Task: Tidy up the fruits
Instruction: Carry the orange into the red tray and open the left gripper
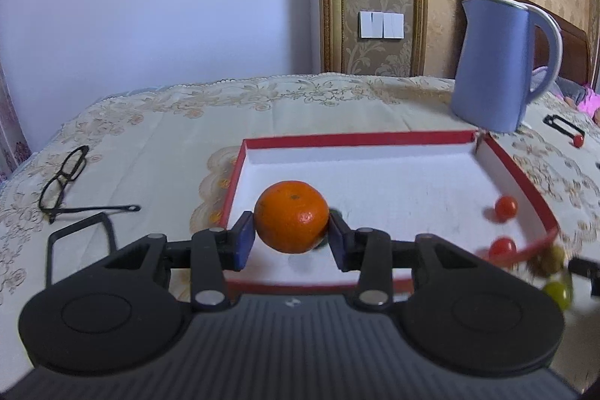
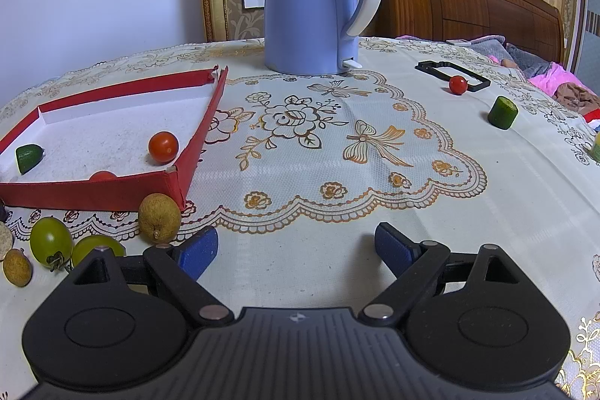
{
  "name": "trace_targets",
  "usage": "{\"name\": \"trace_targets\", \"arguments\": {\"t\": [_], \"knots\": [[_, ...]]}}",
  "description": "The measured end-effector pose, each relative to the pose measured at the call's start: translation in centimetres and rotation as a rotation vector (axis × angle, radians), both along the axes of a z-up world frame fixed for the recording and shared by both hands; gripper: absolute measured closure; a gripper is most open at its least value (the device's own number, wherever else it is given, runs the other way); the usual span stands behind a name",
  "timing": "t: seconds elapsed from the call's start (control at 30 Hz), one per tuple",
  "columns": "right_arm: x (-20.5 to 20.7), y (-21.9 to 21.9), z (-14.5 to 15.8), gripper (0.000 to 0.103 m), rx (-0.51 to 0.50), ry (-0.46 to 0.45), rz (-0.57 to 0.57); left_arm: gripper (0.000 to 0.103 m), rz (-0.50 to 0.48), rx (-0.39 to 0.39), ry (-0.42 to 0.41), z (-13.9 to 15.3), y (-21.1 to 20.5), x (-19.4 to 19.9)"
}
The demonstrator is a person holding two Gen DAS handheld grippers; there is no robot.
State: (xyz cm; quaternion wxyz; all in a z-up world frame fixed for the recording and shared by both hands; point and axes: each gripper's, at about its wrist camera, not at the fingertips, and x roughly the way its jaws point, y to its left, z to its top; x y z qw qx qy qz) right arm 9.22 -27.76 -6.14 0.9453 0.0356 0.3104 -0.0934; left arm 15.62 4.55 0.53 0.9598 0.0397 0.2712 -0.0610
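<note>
Left wrist view: left gripper (image 1: 291, 238) is clamped on a mandarin orange (image 1: 291, 222), pads on its left and right sides. The fruit hangs over the near-left part of the red-walled tray (image 1: 356, 138), apparently clear of the floor; blur obscures this. Two cherry tomatoes (image 1: 506, 207) lie far right inside.

Right wrist view: right gripper (image 2: 296, 252) stands wide open, empty, over the tablecloth (image 2: 337, 152). Tray lies to its left.

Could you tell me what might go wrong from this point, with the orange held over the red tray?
1. The left gripper holds the orange by its round sides alone; it could slip out and roll.
2. If dropped, it might knock the cherry tomatoes inside the red tray, whose far corner looks split open.
3. Loose green fruits lie beside the open right gripper and could get nudged.
</note>
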Motion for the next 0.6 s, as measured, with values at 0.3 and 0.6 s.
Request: {"name": "trace_targets", "arguments": {"t": [0.3, 0.6], "knots": [[0.0, 0.0, 0.0, 0.012, 0.0, 0.0, 0.0, 0.065, 0.021, 0.027, 0.015, -0.9, -2.6, 4.8], [0.0, 0.0, 0.0, 0.012, 0.003, -0.001, 0.0, 0.065, 0.035, 0.055, 0.079, -3.5, -4.7, 7.8]]}}
